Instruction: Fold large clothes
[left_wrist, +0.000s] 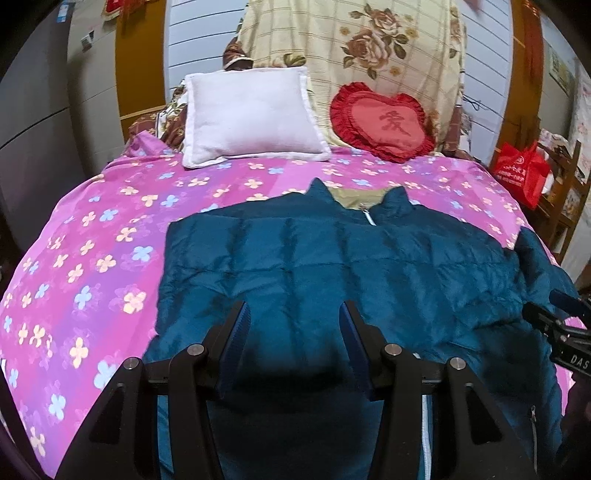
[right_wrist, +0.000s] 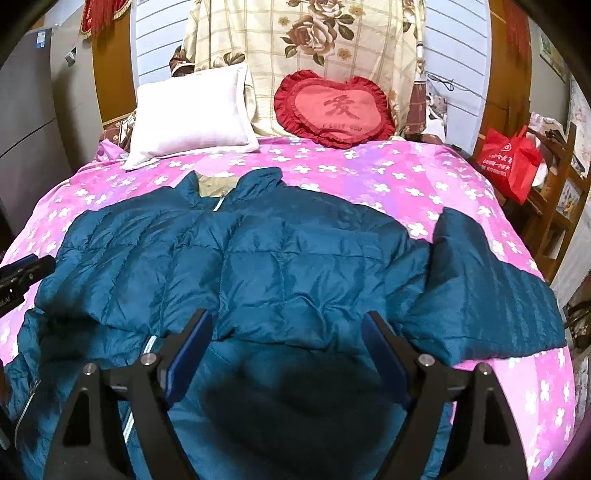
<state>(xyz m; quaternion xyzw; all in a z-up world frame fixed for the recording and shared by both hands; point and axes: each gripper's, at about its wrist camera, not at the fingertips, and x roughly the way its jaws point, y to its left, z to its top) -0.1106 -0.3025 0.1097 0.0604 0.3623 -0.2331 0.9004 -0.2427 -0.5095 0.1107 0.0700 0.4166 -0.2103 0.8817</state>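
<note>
Both grippers, left (left_wrist: 293, 314) and right (right_wrist: 288, 325), hang over the near jacket (right_wrist: 295, 258) with fingers apart, holding nothing (so they can grab). It lies flat on the bed (left_wrist: 92, 240), ready for folding.

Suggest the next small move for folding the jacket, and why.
Probably bring the right gripper down onto the sleeve that is spread out to the right, to fold it over the body. The jacket lies flat on the bedspread, its left side already looks tucked in, and both grippers hover open and empty, left gripper included.
</note>
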